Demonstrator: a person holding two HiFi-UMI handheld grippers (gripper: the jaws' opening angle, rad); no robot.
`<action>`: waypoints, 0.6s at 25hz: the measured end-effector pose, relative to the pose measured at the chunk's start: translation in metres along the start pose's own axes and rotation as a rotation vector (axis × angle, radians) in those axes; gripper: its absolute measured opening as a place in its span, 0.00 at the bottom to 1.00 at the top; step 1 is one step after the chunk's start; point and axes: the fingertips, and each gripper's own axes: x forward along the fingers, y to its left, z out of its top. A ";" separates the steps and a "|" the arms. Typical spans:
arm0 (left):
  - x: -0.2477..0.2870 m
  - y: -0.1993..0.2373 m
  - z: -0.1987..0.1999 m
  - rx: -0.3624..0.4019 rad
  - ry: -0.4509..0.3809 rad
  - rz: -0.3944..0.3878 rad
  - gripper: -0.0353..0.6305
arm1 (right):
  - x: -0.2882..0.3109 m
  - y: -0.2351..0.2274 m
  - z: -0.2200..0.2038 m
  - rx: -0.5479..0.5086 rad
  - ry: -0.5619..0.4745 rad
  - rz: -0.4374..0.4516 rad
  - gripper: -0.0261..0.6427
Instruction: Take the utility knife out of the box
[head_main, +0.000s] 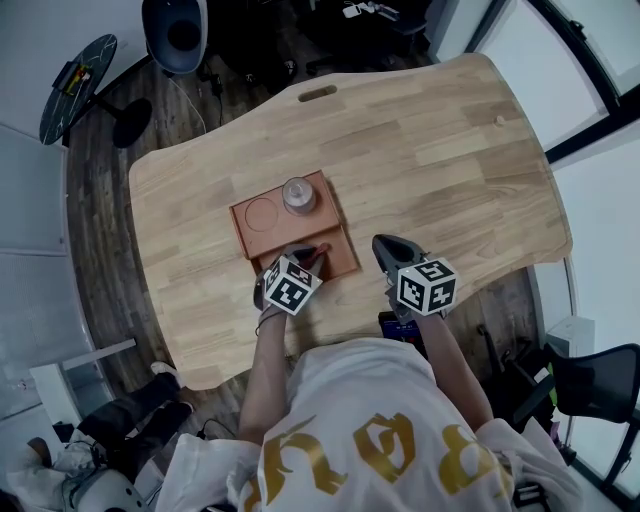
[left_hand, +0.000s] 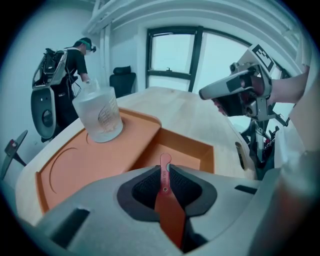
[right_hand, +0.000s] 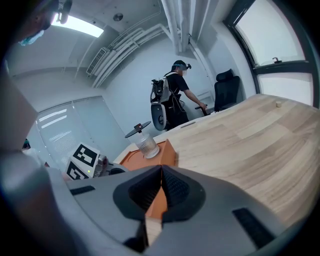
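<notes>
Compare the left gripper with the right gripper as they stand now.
The left gripper has its fingers clamped on the red utility knife; the right gripper has its fingers closed together on nothing. The left gripper sits over the orange box; the right gripper hangs over bare table beside the box. Both are closed, neither open.

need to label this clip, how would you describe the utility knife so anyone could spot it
On the wooden table lies an orange box, and the left tongs hang over its sunken compartment. The utility knife is the slim red strip clamped between them, unlike the clear cup standing on the box's raised shelf.
</notes>
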 end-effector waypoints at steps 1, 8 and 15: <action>-0.003 -0.003 0.006 -0.003 -0.021 -0.002 0.14 | -0.002 0.001 0.000 -0.003 -0.002 -0.002 0.06; -0.028 -0.014 0.033 -0.033 -0.148 0.008 0.14 | -0.012 0.000 0.010 -0.018 -0.039 -0.029 0.06; -0.063 -0.005 0.050 -0.173 -0.319 0.046 0.14 | -0.024 0.011 0.012 -0.039 -0.057 -0.028 0.06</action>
